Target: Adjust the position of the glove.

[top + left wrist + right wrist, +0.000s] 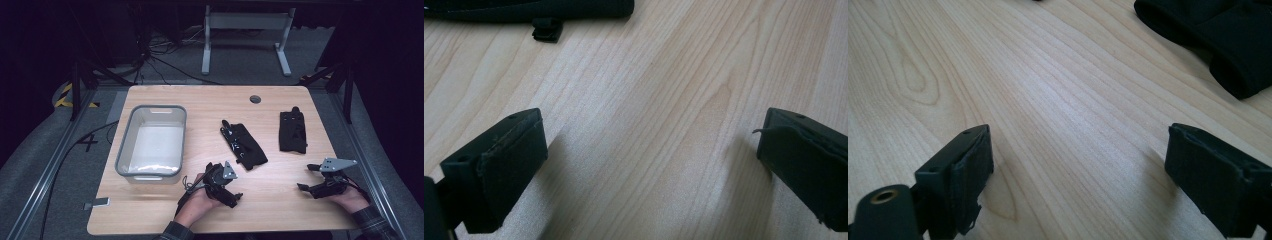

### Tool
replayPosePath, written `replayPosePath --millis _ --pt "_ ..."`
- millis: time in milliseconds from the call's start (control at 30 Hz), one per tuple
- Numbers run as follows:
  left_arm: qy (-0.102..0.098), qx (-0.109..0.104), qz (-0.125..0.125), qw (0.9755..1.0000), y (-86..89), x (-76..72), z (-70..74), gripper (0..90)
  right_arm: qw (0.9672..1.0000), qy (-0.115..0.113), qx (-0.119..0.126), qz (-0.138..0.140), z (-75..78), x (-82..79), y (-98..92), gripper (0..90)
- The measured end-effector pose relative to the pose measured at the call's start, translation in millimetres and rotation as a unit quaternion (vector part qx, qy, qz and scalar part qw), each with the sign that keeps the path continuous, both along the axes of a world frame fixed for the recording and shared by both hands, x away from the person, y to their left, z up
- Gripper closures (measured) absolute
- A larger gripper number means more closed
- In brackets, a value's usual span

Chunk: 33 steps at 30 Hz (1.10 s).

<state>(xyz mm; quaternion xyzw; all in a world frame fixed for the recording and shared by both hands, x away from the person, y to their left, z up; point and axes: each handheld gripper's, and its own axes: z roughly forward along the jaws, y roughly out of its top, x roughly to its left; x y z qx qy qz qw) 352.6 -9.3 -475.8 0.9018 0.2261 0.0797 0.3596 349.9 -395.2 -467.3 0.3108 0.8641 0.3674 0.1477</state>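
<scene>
Two black fabric pieces lie on the wooden table (280, 200). One, with straps and pale fittings (243, 145), lies slanted at the centre. The other (292, 131) lies flat at the right. My left gripper (226, 184) rests low on the table just in front of the centre piece. Its jaws stand wide open over bare wood (651, 150), and the piece's edge (524, 7) and a small black tab (546, 29) show beyond. My right gripper (307, 178) sits near the right front, also open with nothing between its pads (1078, 170). Black fabric (1218, 35) lies ahead of it.
A white bin with a grey rim (150, 142) stands at the table's left. A round cable hole (255, 99) sits near the far edge. Beyond the table are cables and a desk frame (245, 35) on the floor.
</scene>
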Motion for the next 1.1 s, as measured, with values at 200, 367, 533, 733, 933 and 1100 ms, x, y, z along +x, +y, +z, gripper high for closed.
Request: replayPosePath --millis 200,367,533,733,933,1100 --pt "-0.001 -0.002 -0.002 1.0 -0.4 0.5 -0.2 0.0 1.0 0.0 0.0 0.001 0.0 0.1 -0.2 12.5" --pt "-0.004 0.0 -0.005 1.0 -0.2 1.1 0.0 0.0 0.9999 0.004 -0.001 0.009 2.5 1.2 -2.2 20.3" --pt "-0.002 0.0 -0.005 1.0 -0.1 0.9 -0.1 0.0 0.9999 0.011 0.006 0.01 10.6 0.8 -2.5 35.6" --pt "-0.004 0.001 -0.008 1.0 0.0 1.3 0.0 0.0 0.9998 -0.006 0.017 0.01 23.7 4.2 -2.4 68.4" --pt "-0.004 0.001 -0.01 0.9999 0.0 1.6 0.0 0.0 0.9998 0.004 0.013 0.014 28.7 19.2 2.1 88.6" --pt "-0.003 0.001 -0.009 1.0 0.0 1.4 0.0 0.0 0.9999 0.001 0.011 0.008 32.5 26.8 3.1 90.0"
